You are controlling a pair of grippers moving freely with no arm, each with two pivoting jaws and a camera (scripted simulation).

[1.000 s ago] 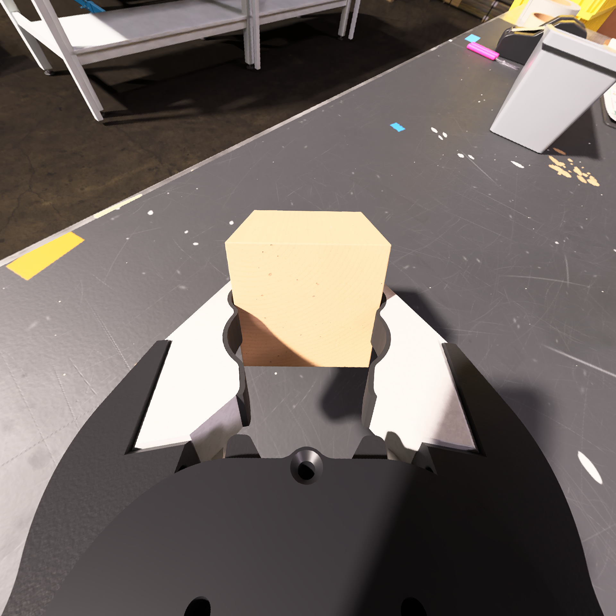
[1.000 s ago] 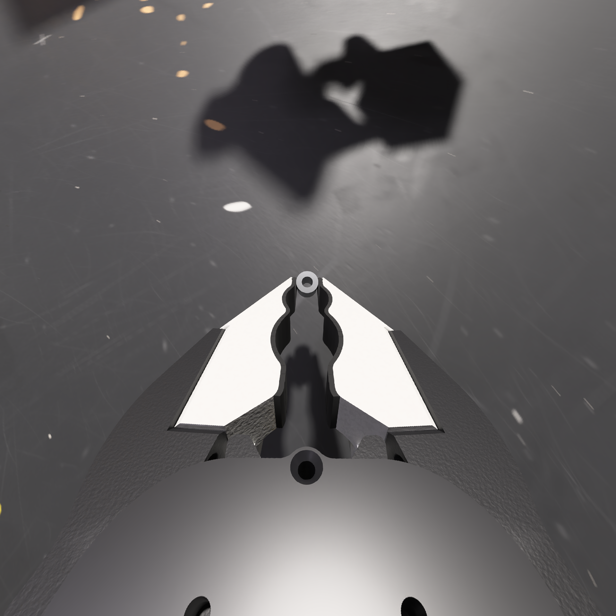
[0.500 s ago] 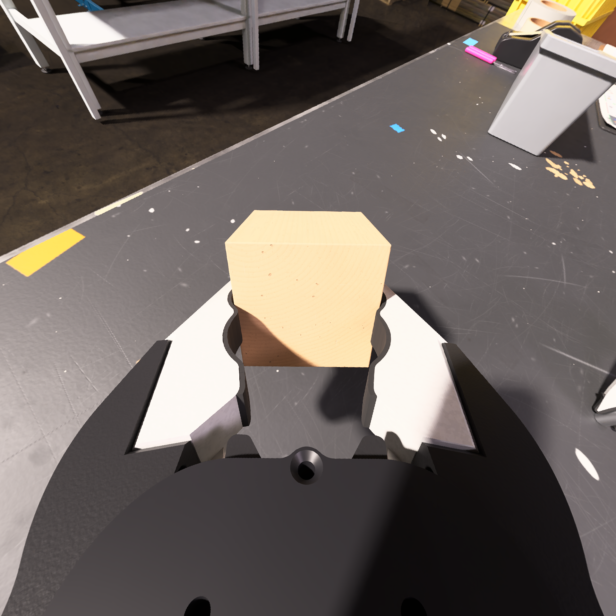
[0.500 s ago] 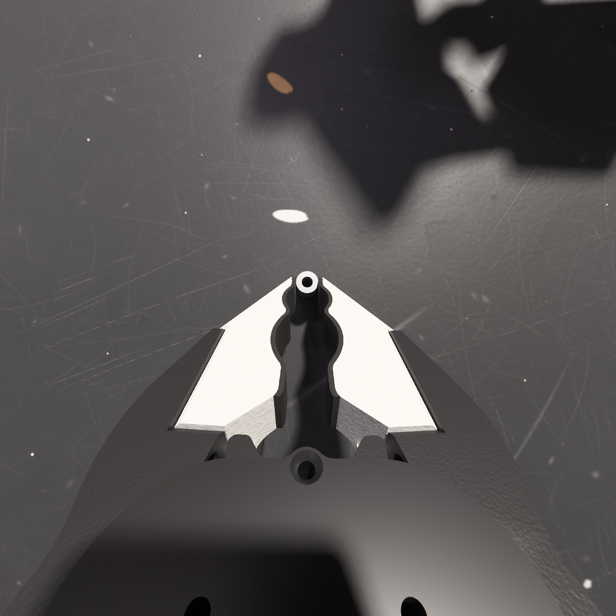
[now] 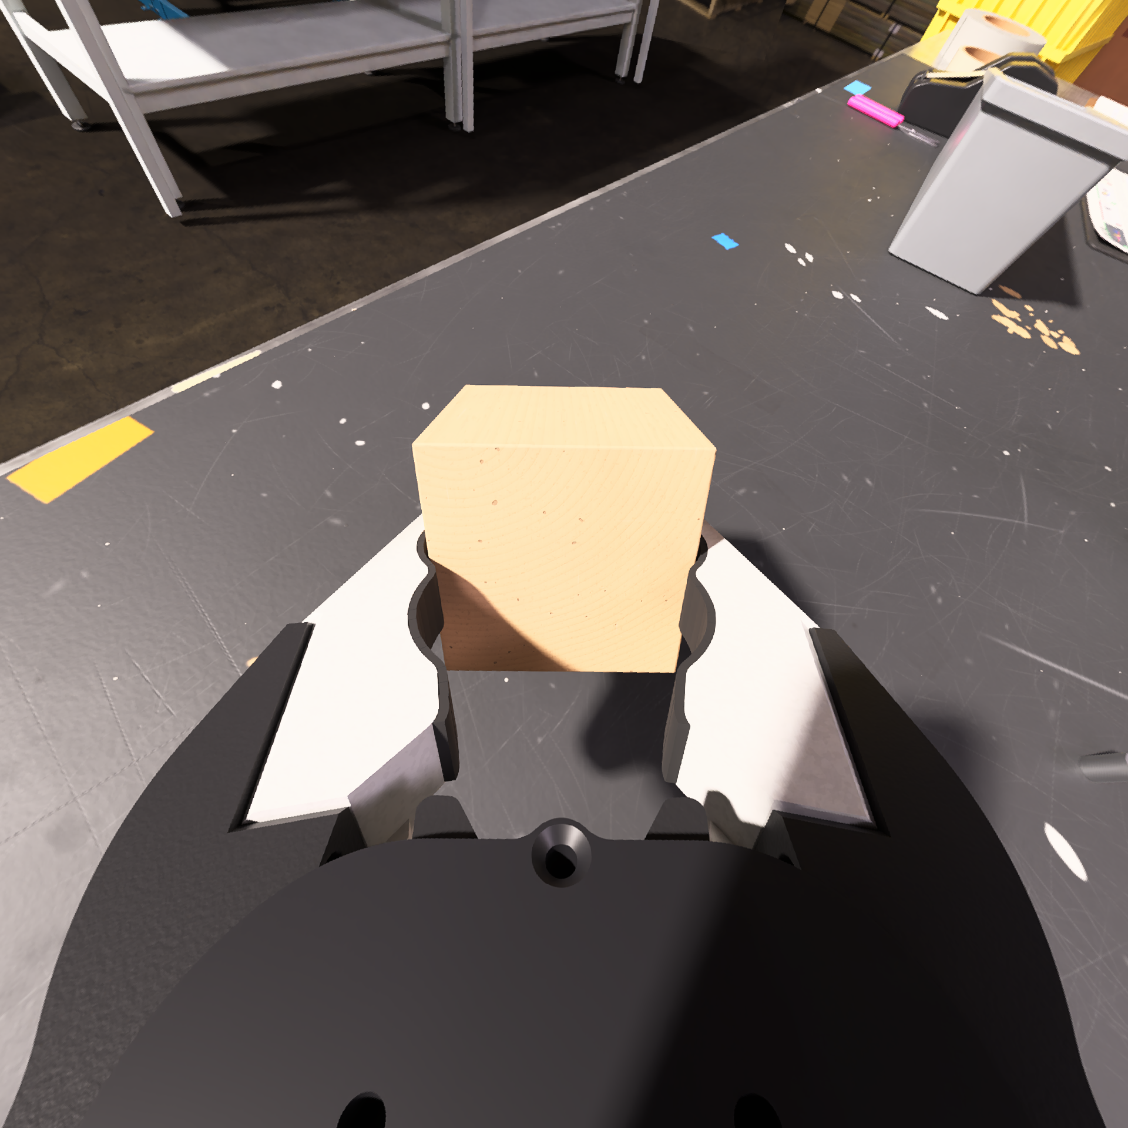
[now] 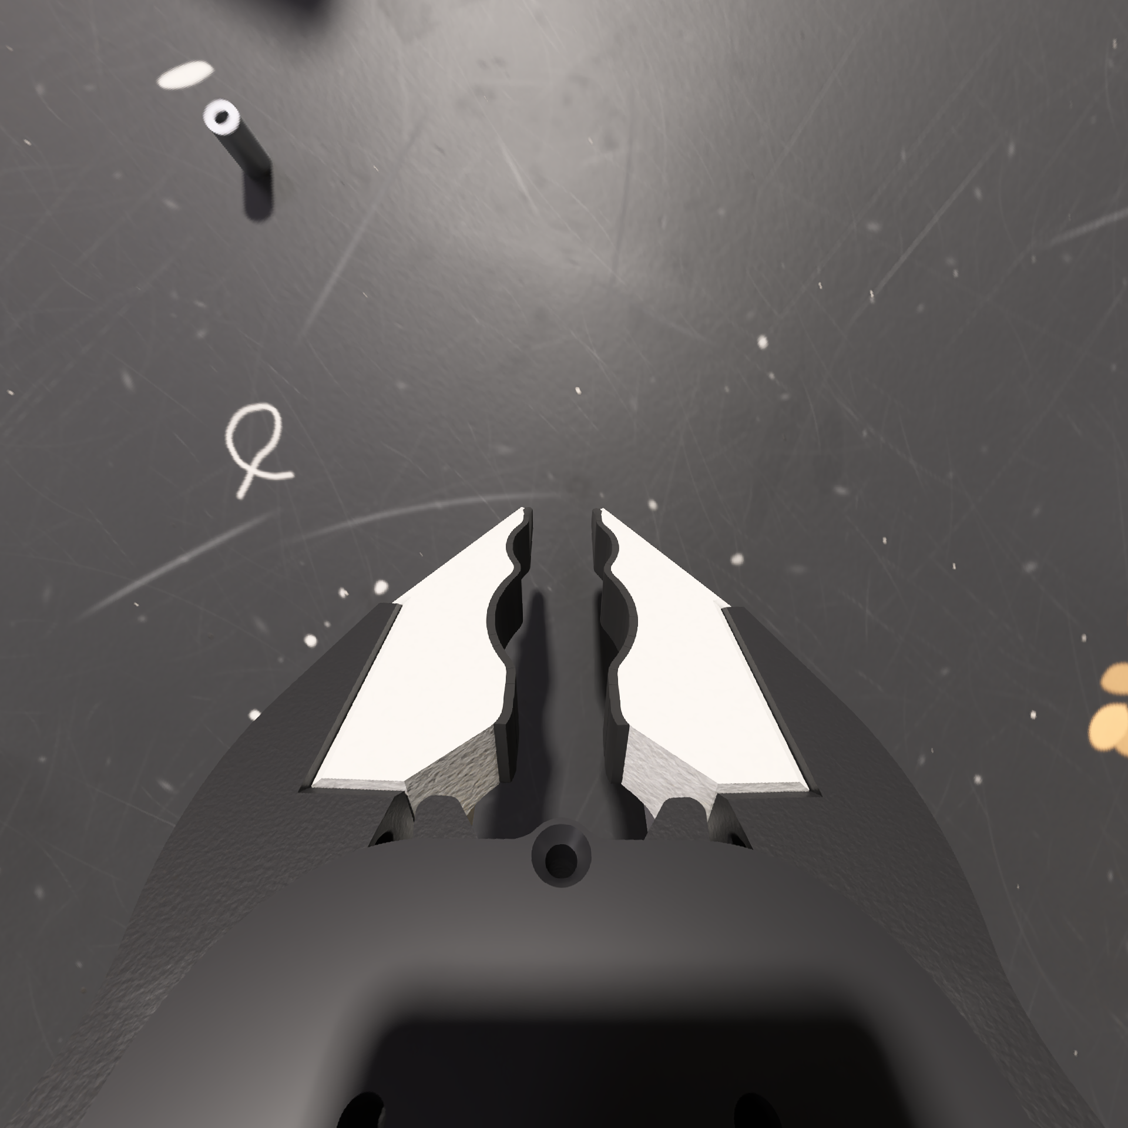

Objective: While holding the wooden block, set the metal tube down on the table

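Observation:
My left gripper (image 5: 563,534) is shut on the pale wooden block (image 5: 561,525) and holds it above the dark table (image 5: 793,488). My right gripper (image 6: 563,513) is open and empty, with a narrow gap between its jaws, and points down at the table (image 6: 732,244). The small metal tube (image 6: 235,140) is apart from it at the upper left, its ringed end toward the camera and its shadow just below. I cannot tell whether it stands or leans. A grey tube end also shows at the right edge of the left wrist view (image 5: 1102,764).
A grey bin (image 5: 1001,195) stands at the far right, with a pink marker (image 5: 876,112) and a black tape dispenser (image 5: 940,97) behind it. The table edge runs diagonally at the left, with white shelving (image 5: 274,55) on the floor beyond.
My right gripper has opened and let go of the metal tube, which now sits apart at the upper left of its view. The left gripper still holds the block, unmoved.

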